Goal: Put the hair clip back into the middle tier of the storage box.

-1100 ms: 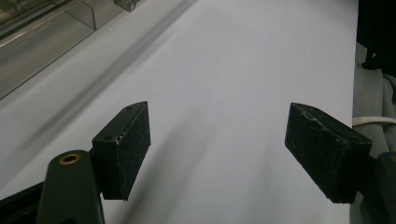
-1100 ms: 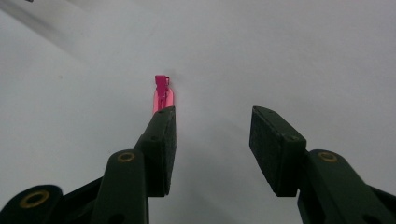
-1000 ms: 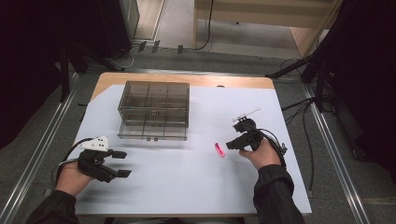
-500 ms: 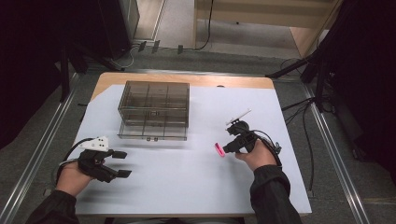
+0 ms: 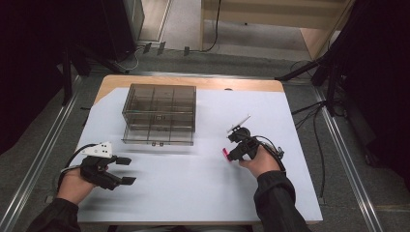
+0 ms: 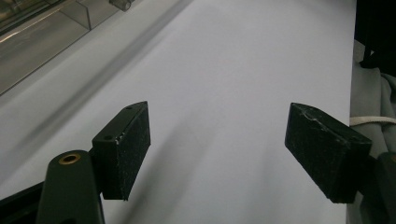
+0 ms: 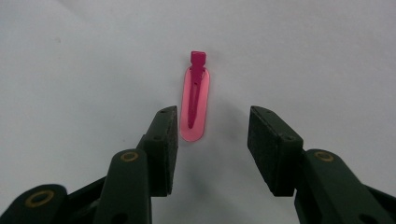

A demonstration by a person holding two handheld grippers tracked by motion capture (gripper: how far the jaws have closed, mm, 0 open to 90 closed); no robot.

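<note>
Right tool (image 7: 212, 140) spread wide over pink clip (image 7: 194, 100), clip nearer one pad. Centre first, lower to tabletop (image 7: 327, 56), close across width. Left tool (image 6: 224, 154) wide, empty.

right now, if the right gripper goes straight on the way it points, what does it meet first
Most likely the pink hair clip: it lies flat on the white table cover just ahead of the open right gripper, slightly toward one jaw.

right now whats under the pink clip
The pink clip lies flat on the white table cover, ahead of the open right gripper. Whatever lies beneath the cover is hidden.
</note>
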